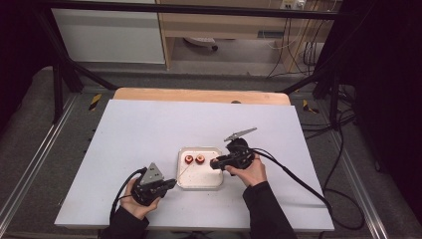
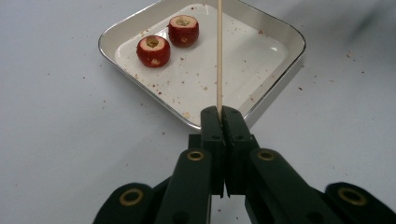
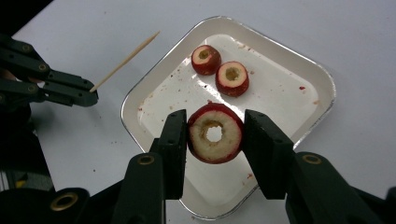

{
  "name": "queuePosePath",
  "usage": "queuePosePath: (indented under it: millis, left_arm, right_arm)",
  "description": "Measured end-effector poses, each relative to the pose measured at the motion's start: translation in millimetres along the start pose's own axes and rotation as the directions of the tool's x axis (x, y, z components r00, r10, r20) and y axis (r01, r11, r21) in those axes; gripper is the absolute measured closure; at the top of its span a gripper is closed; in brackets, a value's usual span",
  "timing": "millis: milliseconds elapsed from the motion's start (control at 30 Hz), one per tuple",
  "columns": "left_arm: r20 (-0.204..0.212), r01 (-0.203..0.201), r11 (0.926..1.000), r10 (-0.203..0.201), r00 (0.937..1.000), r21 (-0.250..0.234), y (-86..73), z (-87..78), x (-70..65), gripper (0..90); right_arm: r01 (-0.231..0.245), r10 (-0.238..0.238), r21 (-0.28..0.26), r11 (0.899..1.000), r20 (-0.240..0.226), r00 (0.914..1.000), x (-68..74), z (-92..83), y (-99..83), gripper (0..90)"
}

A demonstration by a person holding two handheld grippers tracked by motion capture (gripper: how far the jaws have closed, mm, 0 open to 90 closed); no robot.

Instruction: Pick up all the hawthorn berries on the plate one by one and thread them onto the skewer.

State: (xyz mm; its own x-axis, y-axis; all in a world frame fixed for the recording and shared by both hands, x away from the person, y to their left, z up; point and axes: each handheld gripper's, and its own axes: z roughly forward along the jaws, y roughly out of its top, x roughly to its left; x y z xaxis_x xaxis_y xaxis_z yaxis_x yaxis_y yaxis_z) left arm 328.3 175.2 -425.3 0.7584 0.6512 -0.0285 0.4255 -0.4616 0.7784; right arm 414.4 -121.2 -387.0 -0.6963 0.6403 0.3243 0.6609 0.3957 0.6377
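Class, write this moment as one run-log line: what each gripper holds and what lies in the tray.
left gripper: shut on skewer | right gripper: shut on cored fruit piece | tray: two fruit pieces

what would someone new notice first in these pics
Probably the cored red fruit piece gripped between the right gripper's jaws above the white tray. Next, the thin wooden skewer clamped in the left gripper, pointing towards the tray, where two more cored fruits sit.

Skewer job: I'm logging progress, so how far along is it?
Done: nothing threaded; the skewer in the left gripper is bare. In hand: the right gripper holds one cored fruit piece above the tray. Left: that piece and two more in the tray.
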Motion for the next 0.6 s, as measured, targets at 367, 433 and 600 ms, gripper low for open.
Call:
queuePosePath:
  millis: [367,433,600]
  left_arm:
    - [-0.017,0.029,0.9995,-0.029,0.9994,-0.014,1.3,4.6,-7.0,88.5]
    - [-0.024,0.034,0.9992,-0.034,0.9991,-0.022,1.9,4.9,-7.9,88.5]
    - [-0.039,0.041,0.9983,-0.043,0.9983,-0.040,3.8,5.6,-10.5,88.5]
  right_arm:
    - [-0.118,0.113,-0.204,0.972,-0.037,0.9929,-9.1,-14.5,-18.5,61.1]
    - [-0.140,0.131,-0.242,0.960,-0.052,0.9900,-9.6,-16.0,-20.0,61.1]
    - [-0.178,0.159,-0.312,0.933,-0.086,0.9836,-10.8,-18.0,-21.8,61.1]
